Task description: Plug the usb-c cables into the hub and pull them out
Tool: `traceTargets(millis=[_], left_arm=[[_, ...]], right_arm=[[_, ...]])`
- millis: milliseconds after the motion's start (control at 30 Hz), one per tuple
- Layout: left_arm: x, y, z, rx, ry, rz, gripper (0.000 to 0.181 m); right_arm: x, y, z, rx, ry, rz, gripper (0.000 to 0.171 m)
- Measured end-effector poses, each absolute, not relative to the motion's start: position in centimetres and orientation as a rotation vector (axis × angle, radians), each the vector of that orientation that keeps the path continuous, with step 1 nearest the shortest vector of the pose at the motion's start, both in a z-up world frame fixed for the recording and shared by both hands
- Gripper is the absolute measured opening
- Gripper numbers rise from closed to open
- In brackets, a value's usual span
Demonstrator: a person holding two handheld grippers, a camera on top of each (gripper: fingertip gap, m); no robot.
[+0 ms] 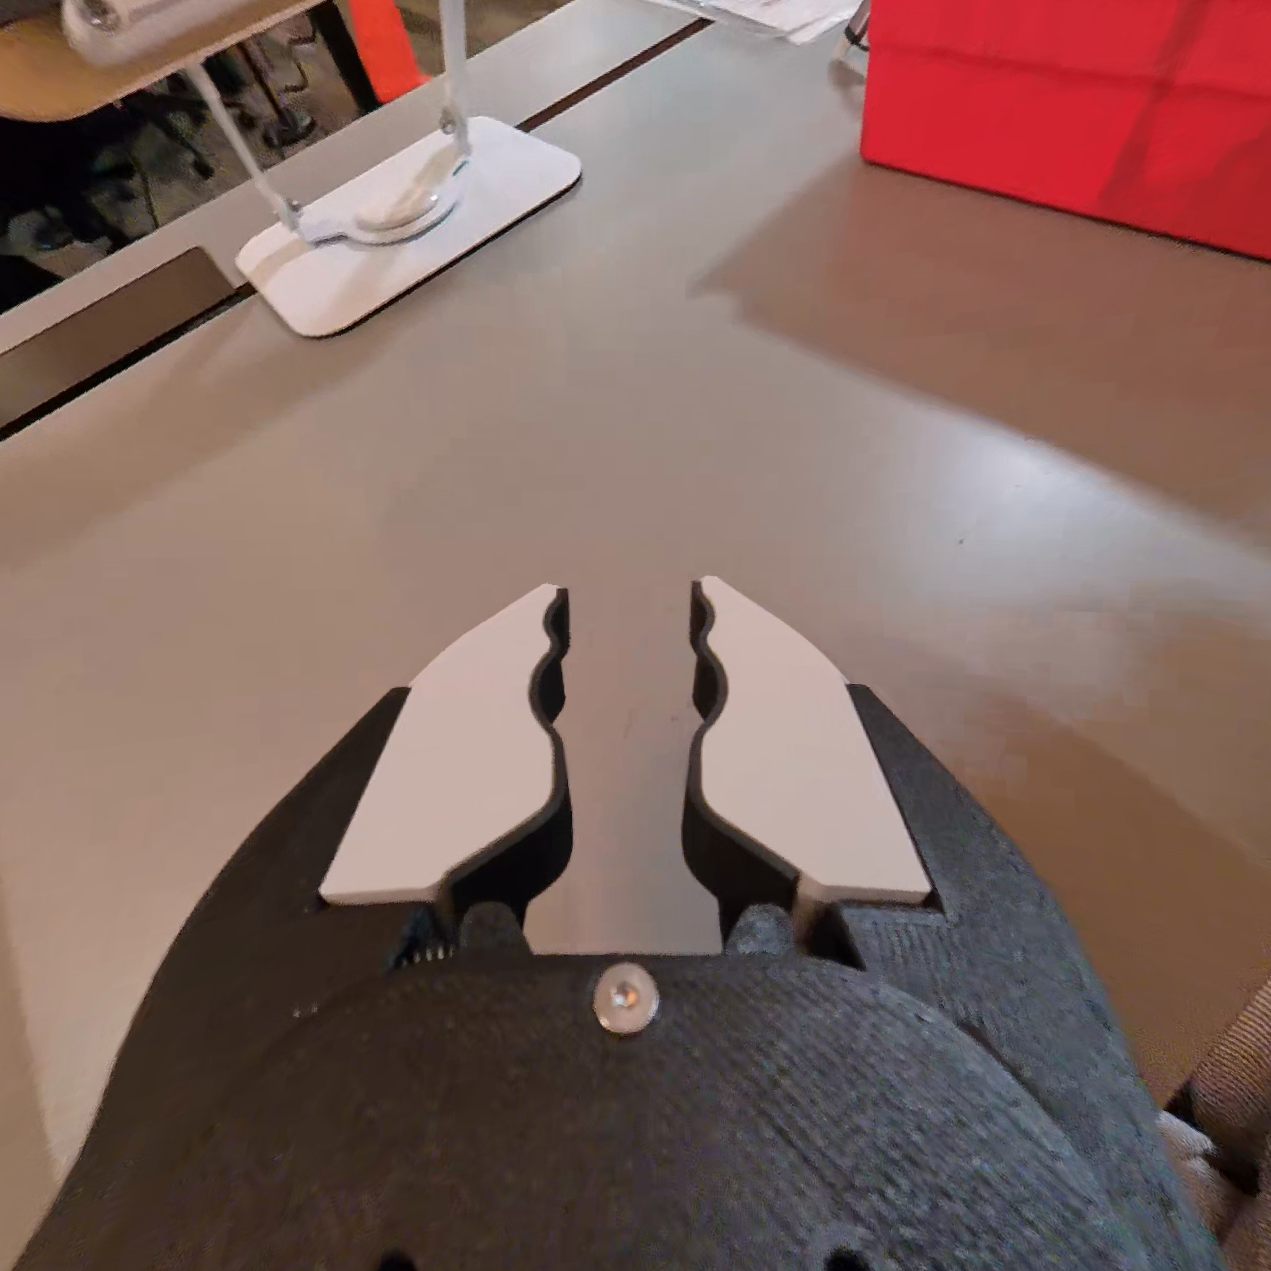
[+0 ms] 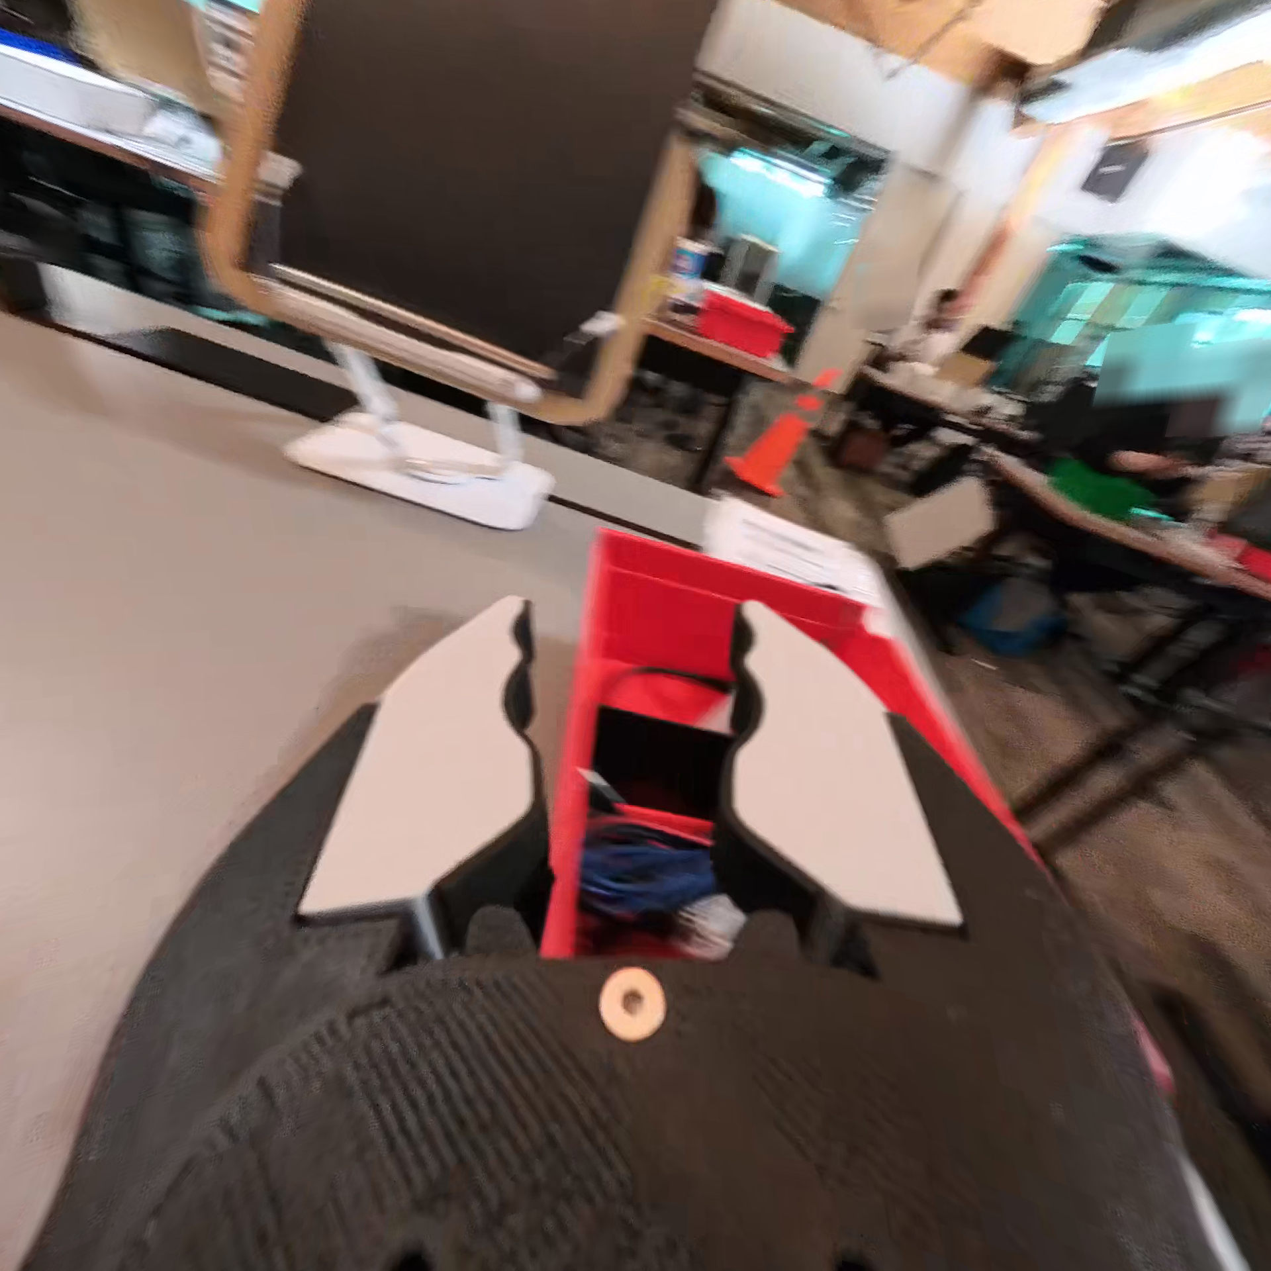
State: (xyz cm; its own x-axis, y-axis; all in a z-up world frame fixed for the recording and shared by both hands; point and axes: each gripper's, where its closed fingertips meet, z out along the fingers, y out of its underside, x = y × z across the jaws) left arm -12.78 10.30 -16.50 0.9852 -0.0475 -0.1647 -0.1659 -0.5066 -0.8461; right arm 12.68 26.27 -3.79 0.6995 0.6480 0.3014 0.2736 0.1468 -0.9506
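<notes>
My left gripper (image 1: 629,591) is open and empty, held low over the bare grey table (image 1: 481,495). My right gripper (image 2: 633,609) is open and empty, held above an open red box (image 2: 660,598) at the table's right edge. Inside the box I see a black item (image 2: 653,750) and a bundle of blue cable (image 2: 639,873) with something white beside it. The right wrist view is motion-blurred. I cannot make out a hub or any USB-C plug in either view. The red box also shows in the left wrist view (image 1: 1073,117) at the far right.
A white monitor stand base (image 1: 413,220) sits at the far left of the table; it also shows in the right wrist view (image 2: 426,474) under a dark screen (image 2: 474,165). White papers (image 2: 791,550) lie behind the box. Beyond the table edge are an orange cone (image 2: 777,447) and other desks. The tips of one gripper are about 35 centimeters away from the tips of the other.
</notes>
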Motion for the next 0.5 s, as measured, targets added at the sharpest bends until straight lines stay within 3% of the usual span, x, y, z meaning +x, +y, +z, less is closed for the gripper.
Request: traceTargets(millis=[100,300,500], left_arm=[[-12.1,11.4,-17.1,-2.105,0.185,0.126,0.037],[-11.4,12.2,-18.5,-2.131,0.215,0.088,0.036],[-12.5,11.6,-18.9,-2.141,0.144,0.043,0.033]], right_arm=[[21.2,30.7,-3.1,-1.505,-0.664,0.109,0.087],[34.4,36.7,-9.5,-1.767,-0.208,0.319,0.108],[38.7,38.3,-10.7,-1.79,0.064,0.536,0.081]])
